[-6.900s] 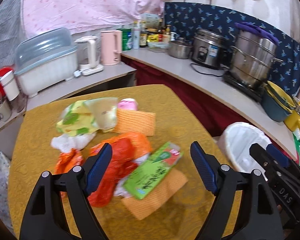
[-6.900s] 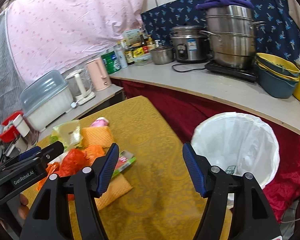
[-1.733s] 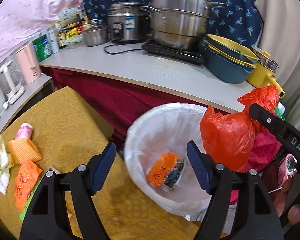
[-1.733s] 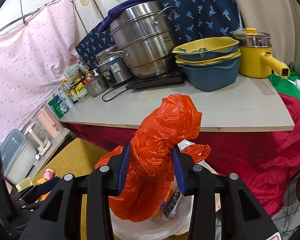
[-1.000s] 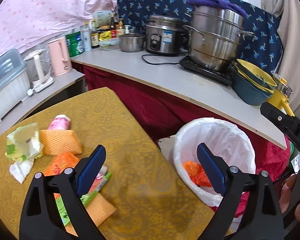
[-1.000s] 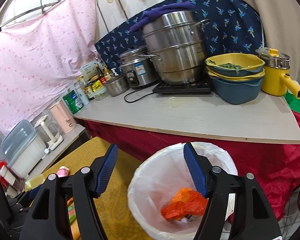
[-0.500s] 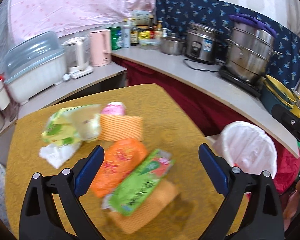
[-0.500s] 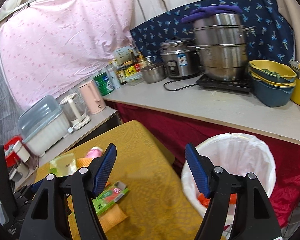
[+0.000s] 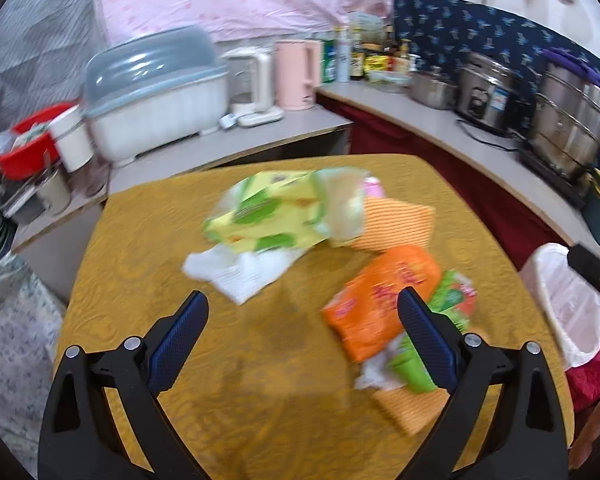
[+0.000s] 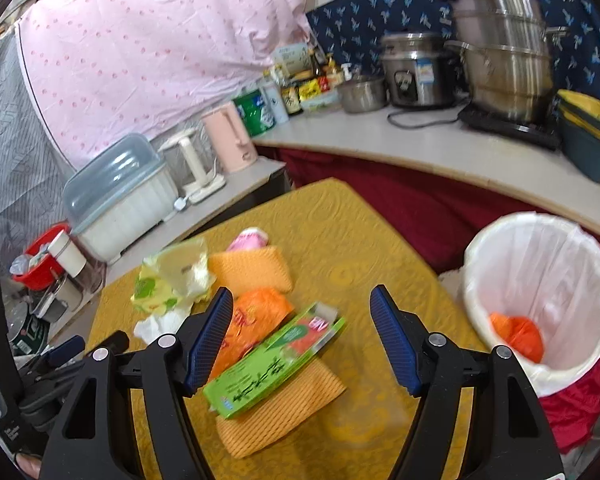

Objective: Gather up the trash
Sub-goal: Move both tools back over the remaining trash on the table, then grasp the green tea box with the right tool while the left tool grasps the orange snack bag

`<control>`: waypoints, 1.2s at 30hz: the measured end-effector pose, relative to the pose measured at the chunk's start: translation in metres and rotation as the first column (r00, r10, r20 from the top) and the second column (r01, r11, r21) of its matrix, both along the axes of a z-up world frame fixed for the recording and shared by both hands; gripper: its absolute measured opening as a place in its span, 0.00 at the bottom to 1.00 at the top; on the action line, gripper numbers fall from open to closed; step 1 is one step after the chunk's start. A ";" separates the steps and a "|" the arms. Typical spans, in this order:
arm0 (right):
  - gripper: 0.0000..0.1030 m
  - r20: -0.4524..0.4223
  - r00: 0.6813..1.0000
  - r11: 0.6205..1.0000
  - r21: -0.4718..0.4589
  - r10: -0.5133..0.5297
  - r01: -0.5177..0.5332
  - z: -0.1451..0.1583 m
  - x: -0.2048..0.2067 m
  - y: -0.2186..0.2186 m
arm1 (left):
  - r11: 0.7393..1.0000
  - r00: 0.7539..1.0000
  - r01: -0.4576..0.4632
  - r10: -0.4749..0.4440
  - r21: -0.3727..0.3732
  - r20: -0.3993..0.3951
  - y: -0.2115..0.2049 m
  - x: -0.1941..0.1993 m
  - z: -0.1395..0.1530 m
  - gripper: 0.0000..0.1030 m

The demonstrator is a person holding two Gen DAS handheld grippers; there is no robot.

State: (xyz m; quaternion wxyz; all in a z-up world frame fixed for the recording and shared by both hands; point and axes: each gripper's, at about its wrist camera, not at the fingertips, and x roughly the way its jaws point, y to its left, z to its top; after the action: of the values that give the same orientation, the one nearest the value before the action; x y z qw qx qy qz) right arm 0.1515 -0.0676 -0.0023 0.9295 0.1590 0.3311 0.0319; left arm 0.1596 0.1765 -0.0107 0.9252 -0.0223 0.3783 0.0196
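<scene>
- The left hand-held gripper hangs over the yellow-clothed counter with its jaws wide apart and nothing between them.
- Ahead of it lie a white tissue and a yellow-green wrapper; the orange packet sits just inside its right finger.
- The right hand-held gripper is also apart and empty, tilted down over the green box, which rests on an orange cloth.
- The bin stands off its right side, below the counter edge, close enough for short drops; an orange bag already lies inside.
- Both seem poised for the next pickup, each over its nearest piece.
</scene>
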 end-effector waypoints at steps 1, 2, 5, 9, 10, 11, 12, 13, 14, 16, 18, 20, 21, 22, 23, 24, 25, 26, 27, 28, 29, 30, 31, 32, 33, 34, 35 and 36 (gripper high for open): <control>0.66 -0.018 1.000 1.000 0.007 0.010 -0.010 -0.007 0.001 0.006 | 1.000 1.000 -0.011 0.011 -0.004 -0.008 0.008 -0.001 -0.003 0.88; 0.66 -0.033 0.999 1.000 0.012 0.019 -0.019 -0.014 0.002 0.012 | 1.000 0.999 -0.025 0.025 -0.007 -0.019 0.016 -0.003 -0.007 0.88; 0.66 -0.086 0.995 0.999 0.022 0.047 -0.045 -0.036 0.007 0.029 | 0.999 0.998 -0.045 0.045 -0.006 -0.042 0.029 -0.006 -0.018 0.88; 0.66 -0.151 0.986 0.997 0.041 0.070 -0.065 -0.062 0.011 0.044 | 0.999 0.997 -0.050 0.050 -0.006 -0.062 0.037 -0.009 -0.029 0.88; 0.65 -0.171 0.983 0.997 0.047 0.074 -0.066 -0.070 0.013 0.048 | 0.999 0.997 -0.047 0.047 -0.008 -0.065 0.038 -0.010 -0.031 0.88; 0.65 -0.181 0.981 0.997 0.050 0.075 -0.067 -0.074 0.015 0.048 | 0.999 0.997 -0.044 0.044 -0.009 -0.070 0.039 -0.011 -0.033 0.88; 0.64 -0.196 0.978 0.997 0.048 0.075 -0.067 -0.080 0.016 0.051 | 0.999 0.997 -0.040 0.039 -0.012 -0.073 0.039 -0.010 -0.035 0.88; 0.62 -0.204 0.976 0.997 0.046 0.078 -0.070 -0.083 0.018 0.053 | 0.999 0.996 -0.035 0.033 -0.015 -0.077 0.039 -0.010 -0.037 0.88; 0.60 -0.213 0.974 0.996 0.043 0.081 -0.074 -0.087 0.019 0.055 | 0.999 0.996 -0.031 0.030 -0.017 -0.080 0.039 -0.010 -0.039 0.88; 0.59 -0.232 0.969 0.996 0.039 0.084 -0.077 -0.094 0.022 0.058 | 0.999 0.996 -0.024 0.022 -0.022 -0.088 0.038 -0.011 -0.043 0.88; 0.59 -0.244 0.966 0.996 0.046 0.087 -0.078 -0.100 0.025 0.061 | 1.000 0.995 -0.014 0.012 -0.026 -0.097 0.036 -0.009 -0.048 0.88; 0.59 -0.256 0.963 0.995 0.053 0.089 -0.078 -0.105 0.029 0.064 | 0.999 0.995 -0.007 0.004 -0.031 -0.103 0.034 -0.007 -0.051 0.88; 0.59 -0.259 0.962 0.995 0.055 0.090 -0.078 -0.107 0.031 0.065 | 0.999 0.994 -0.003 -0.001 -0.033 -0.108 0.033 -0.006 -0.054 0.88; 0.59 -0.262 0.961 0.995 0.058 0.090 -0.078 -0.108 0.033 0.065 | 0.999 0.994 0.001 -0.005 -0.034 -0.111 0.032 -0.005 -0.055 0.88; 0.59 -0.265 0.960 0.995 0.062 0.091 -0.077 -0.110 0.035 0.066 | 0.999 0.993 0.006 -0.010 -0.033 -0.115 0.030 -0.003 -0.058 0.88; 0.59 -0.268 0.959 0.995 0.067 0.090 -0.075 -0.111 0.038 0.066 | 0.999 0.993 0.009 -0.013 -0.033 -0.119 0.029 -0.002 -0.060 0.88; 0.59 -0.270 0.959 0.995 0.070 0.089 -0.073 -0.112 0.040 0.067 | 0.999 0.992 0.012 -0.016 -0.035 -0.123 0.028 -0.002 -0.062 0.88; 0.59 -0.271 0.958 0.995 0.073 0.089 -0.071 -0.113 0.042 0.067 | 0.999 0.991 0.015 -0.019 -0.037 -0.129 0.027 0.000 -0.065 0.88; 0.59 -0.270 0.959 0.995 0.073 0.087 -0.070 -0.114 0.044 0.067 | 0.999 0.991 0.017 -0.022 -0.038 -0.135 0.026 0.001 -0.068 0.88; 0.58 -0.268 0.960 0.995 0.071 0.086 -0.069 -0.114 0.045 0.068 | 0.999 0.990 0.018 -0.024 -0.041 -0.140 0.025 0.003 -0.070 0.88; 0.57 -0.266 0.960 0.995 0.066 0.084 -0.069 -0.114 0.046 0.069 | 0.999 0.989 0.019 -0.025 -0.044 -0.143 0.025 0.003 -0.071 0.88; 0.55 -0.265 0.961 0.996 0.061 0.083 -0.069 -0.114 0.047 0.069 | 0.999 0.989 0.020 -0.027 -0.047 -0.146 0.025 0.004 -0.073 0.88; 0.54 -0.264 0.961 0.996 0.053 0.081 -0.069 -0.114 0.048 0.071 | 0.999 0.988 0.021 -0.028 -0.049 -0.149 0.024 0.005 -0.075 0.88; 0.53 -0.263 0.961 0.996 0.050 0.080 -0.070 -0.114 0.050 0.071 | 0.999 0.988 0.022 -0.029 -0.050 -0.151 0.024 0.005 -0.076 0.88; 0.49 -0.262 0.962 0.997 0.045 0.078 -0.068 -0.114 0.050 0.071 | 0.998 0.988 0.023 -0.030 -0.051 -0.154 0.023 0.006 -0.077 0.88; 0.44 -0.261 0.962 0.997 0.043 0.075 -0.066 -0.114 0.051 0.071 | 0.998 0.987 0.024 -0.032 -0.052 -0.157 0.023 0.007 -0.079 0.88; 0.42 -0.260 0.963 0.997 0.048 0.072 -0.062 -0.114 0.052 0.070 | 0.998 0.987 0.022 -0.030 -0.051 -0.161 0.023 0.007 -0.080 0.88; 0.38 -0.258 0.964 0.997 0.056 0.071 -0.058 -0.113 0.052 0.068 | 0.998 0.986 0.023 -0.031 -0.052 -0.163 0.022 0.007 -0.081 0.88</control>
State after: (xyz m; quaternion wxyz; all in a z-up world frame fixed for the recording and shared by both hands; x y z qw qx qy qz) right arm 0.2035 0.0006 -0.1155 0.8725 0.1730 0.4543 0.0488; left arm 0.1669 0.1984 -0.0914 0.8903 -0.0385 0.4537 -0.0007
